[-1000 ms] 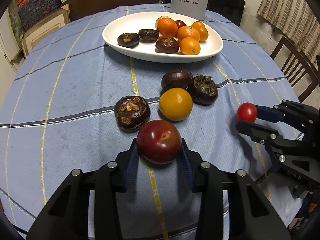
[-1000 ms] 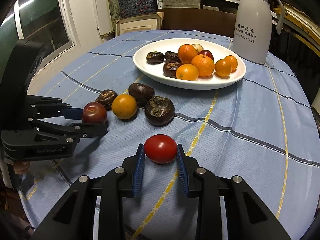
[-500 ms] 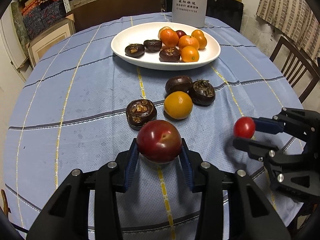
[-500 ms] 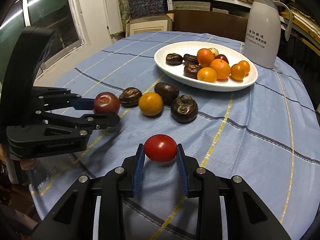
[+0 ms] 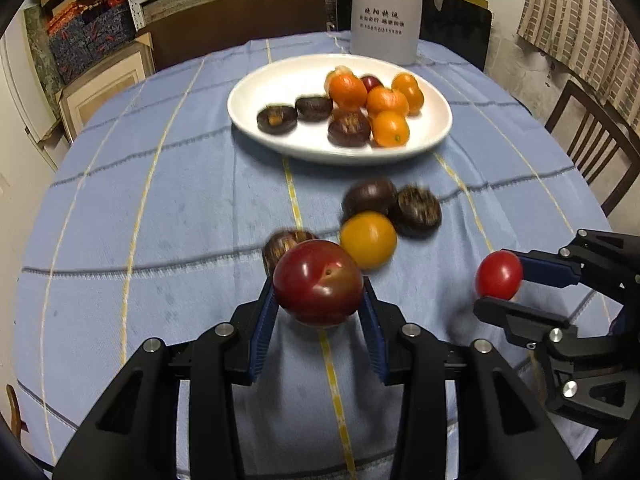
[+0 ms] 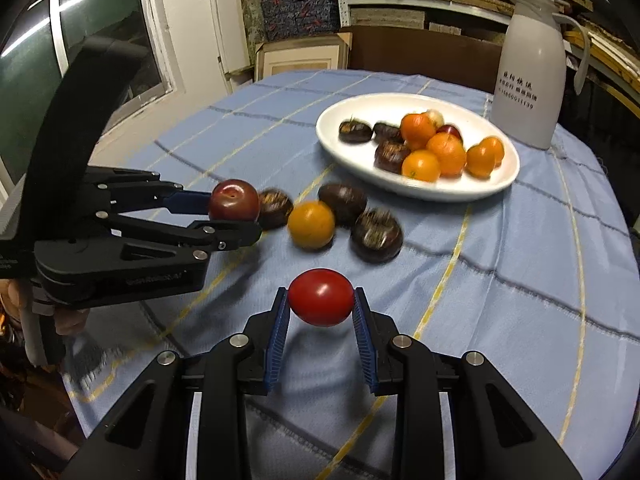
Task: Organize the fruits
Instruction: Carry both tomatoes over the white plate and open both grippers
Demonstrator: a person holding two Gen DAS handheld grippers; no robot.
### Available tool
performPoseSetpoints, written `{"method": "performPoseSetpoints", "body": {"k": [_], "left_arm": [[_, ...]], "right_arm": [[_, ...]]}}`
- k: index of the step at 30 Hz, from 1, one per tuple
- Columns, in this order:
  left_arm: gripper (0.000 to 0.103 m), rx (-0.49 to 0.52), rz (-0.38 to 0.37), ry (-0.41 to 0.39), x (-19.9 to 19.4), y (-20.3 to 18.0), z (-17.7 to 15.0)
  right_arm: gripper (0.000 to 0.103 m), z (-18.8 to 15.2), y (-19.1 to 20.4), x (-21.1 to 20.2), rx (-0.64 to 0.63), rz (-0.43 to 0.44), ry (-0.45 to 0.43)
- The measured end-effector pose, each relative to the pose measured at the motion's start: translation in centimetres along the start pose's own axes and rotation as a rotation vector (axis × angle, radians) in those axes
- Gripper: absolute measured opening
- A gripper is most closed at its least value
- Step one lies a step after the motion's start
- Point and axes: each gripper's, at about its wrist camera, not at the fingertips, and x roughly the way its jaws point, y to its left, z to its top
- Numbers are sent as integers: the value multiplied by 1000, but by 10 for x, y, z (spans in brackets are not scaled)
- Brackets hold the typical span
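Both fruits higher now: plum [image 5: 318, 282], tomato [image 6: 321, 297] between jaws.

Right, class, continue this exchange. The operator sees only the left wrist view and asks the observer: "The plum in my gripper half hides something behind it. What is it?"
Observer: A dark brown fruit. The right wrist view shows it whole, on the cloth just beyond the plum.
Operator: How is the tomato gripped?
Observer: The right gripper has one blue pad against each side of the tomato.
Operator: Anything off to my left?
Observer: A window, beside the table.
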Motion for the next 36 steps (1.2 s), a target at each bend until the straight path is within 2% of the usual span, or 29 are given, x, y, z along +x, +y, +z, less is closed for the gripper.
{"method": "performPoseSetpoints", "body": {"k": [11,21,27,36], "left_arm": [[40,3,12,-72,1,8,58],[39,-2,19,-88,30,16,132],[39,-11,58,-83,58,17,162],[39,-16,91,-24,100,22,176]], "right_arm": [[32,52,-34,-13,50,-33,-117],[32,108,-83,16,126,-94,-145],[32,138,-112,54,181,-128,-110],[32,156,-126,89,184,-149,-73]]}}
